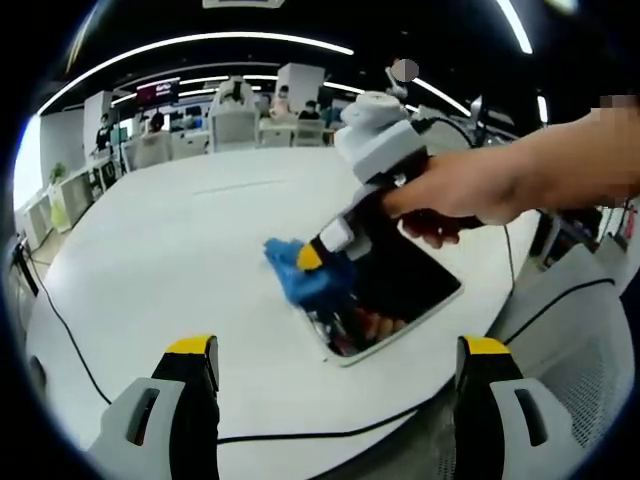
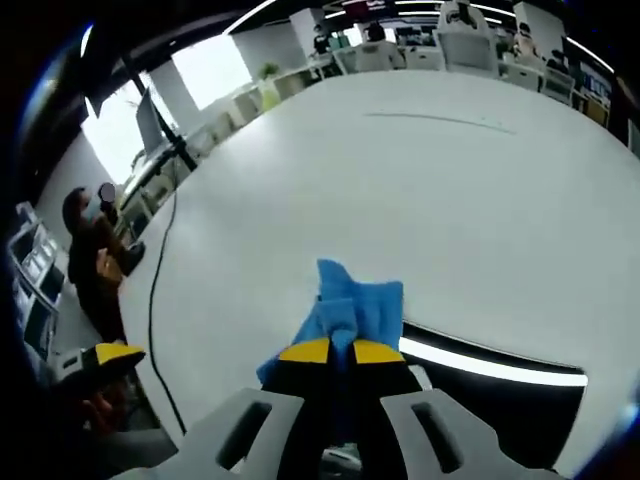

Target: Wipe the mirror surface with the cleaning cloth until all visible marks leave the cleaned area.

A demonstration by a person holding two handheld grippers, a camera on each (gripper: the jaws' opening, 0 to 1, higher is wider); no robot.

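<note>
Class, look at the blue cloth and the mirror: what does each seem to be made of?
Cloth: soft fabric, possibly microfibre; it bunches into folds, matte. Mirror: glossy glass-like surface with a pale rim; it shows reflections.

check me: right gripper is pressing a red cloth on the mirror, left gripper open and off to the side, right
Not quite: the cloth is blue, not red, as the right gripper view shows. The right gripper does press it on the mirror, and the left gripper is open and apart.
</note>
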